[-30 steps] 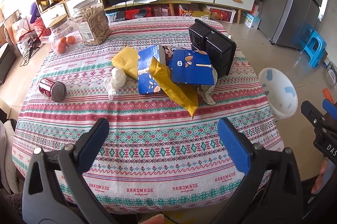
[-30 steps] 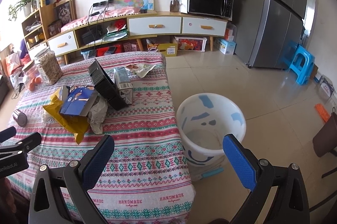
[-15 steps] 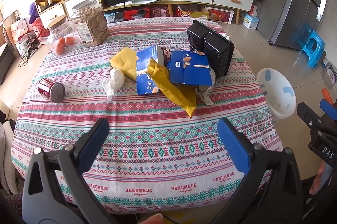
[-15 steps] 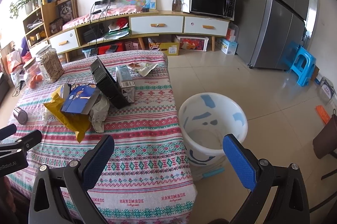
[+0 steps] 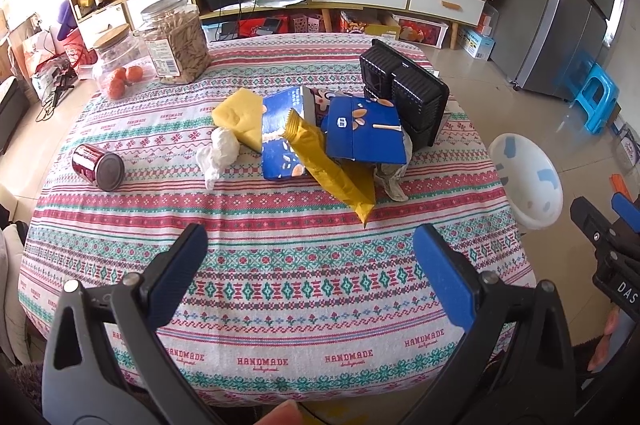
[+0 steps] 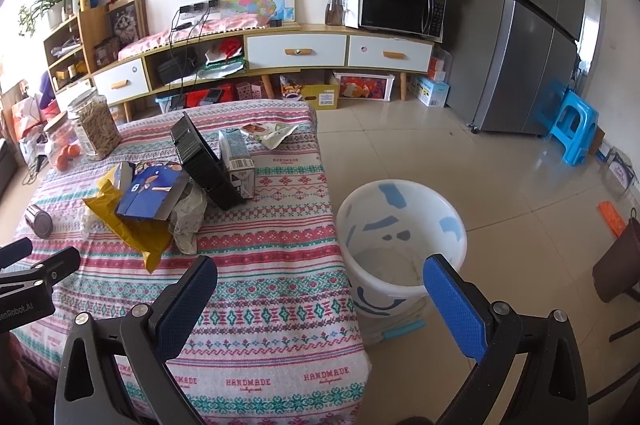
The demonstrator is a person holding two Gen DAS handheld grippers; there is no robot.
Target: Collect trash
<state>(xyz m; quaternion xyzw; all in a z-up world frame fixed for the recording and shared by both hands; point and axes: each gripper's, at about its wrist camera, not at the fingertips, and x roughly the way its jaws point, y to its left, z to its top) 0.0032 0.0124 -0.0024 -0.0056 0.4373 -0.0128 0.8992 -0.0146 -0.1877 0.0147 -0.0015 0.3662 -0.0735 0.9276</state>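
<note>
Both left tongs [image 5: 306, 245] and right tongs [image 6: 320, 277] gape apart, holding nothing. Trash pile [image 5: 332, 141] lies mid-worktop [image 5: 256, 237]; the white bin [image 6: 400, 245] at its three o'clock sits on the floor, holding no trash.

Two jars [image 5: 176, 41] [image 5: 120, 67], one can [image 5: 98, 167], one bucket [image 6: 400, 237], two blue cartons [image 5: 364, 133] [image 5: 280, 141].

A table draped in a red, green and white patterned cloth [image 5: 256, 225] carries a heap of litter near its middle: a long yellow foil wrapper [image 5: 328, 165], a flattened blue carton [image 5: 364, 133], a yellow sponge wedge [image 5: 240, 117], a crumpled white tissue [image 5: 220, 153] and a black ribbed plastic tray [image 5: 404, 93] tilted on edge. A dark red can [image 5: 98, 167] lies on its side, apart from the heap. Two glass jars [image 5: 176, 41] stand at the far corner. On the tiled floor [image 6: 440, 153] just beside the table stands a white plastic bucket [image 6: 400, 245].
</note>
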